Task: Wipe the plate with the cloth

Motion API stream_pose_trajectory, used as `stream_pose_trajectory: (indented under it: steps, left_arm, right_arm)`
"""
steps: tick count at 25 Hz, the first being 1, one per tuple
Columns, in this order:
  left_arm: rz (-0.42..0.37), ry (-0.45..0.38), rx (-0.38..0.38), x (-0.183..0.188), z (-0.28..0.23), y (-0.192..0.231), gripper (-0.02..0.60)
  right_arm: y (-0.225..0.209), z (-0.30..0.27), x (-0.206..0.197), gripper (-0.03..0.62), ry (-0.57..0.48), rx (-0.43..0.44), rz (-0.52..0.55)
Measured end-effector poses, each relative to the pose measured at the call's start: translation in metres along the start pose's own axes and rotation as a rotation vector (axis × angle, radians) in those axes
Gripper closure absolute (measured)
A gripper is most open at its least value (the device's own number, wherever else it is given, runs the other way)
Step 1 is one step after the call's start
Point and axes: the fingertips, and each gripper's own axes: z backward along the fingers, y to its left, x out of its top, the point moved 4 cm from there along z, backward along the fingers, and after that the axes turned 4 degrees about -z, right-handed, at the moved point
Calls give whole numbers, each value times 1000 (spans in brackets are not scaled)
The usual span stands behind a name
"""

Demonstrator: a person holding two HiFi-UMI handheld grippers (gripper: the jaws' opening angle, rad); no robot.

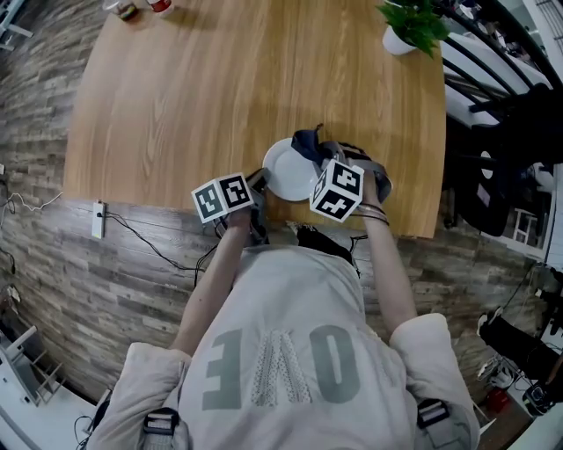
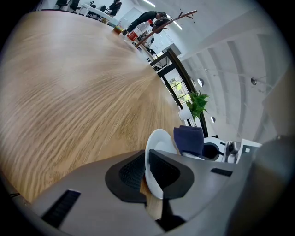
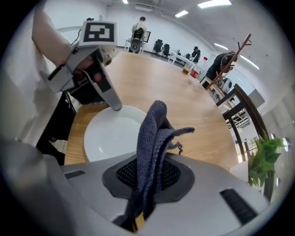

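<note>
A white plate (image 1: 288,170) lies near the front edge of the wooden table; it also shows in the right gripper view (image 3: 110,136). My left gripper (image 2: 146,171) is shut on the plate's rim (image 2: 156,145) and holds it at its left side. My right gripper (image 3: 146,177) is shut on a dark blue cloth (image 3: 153,138), which sticks up from between the jaws over the plate's right part. In the head view the cloth (image 1: 308,143) sits at the plate's right edge, with the right gripper (image 1: 339,171) beside it. From the left gripper view the cloth (image 2: 189,139) hangs just beyond the plate.
A potted green plant (image 1: 412,26) stands at the table's far right corner. Small jars (image 1: 141,7) sit at the far left edge. Dark chairs (image 3: 239,108) stand along the table's right side. The table's front edge (image 1: 264,211) runs right below the plate.
</note>
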Motion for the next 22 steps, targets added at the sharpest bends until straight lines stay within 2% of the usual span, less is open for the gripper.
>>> stream_pose_trajectory:
  steps: [5, 12, 22]
  left_arm:
    - [3, 2, -1, -2, 2, 0, 546]
    - [1, 3, 1, 1, 1, 0, 546]
    - [1, 1, 1, 0, 1, -1, 546]
  right_arm:
    - [-4, -17, 3, 533, 44, -25, 41]
    - [14, -15, 6, 534, 61, -33, 136]
    - [63, 2, 7, 534, 55, 132, 232]
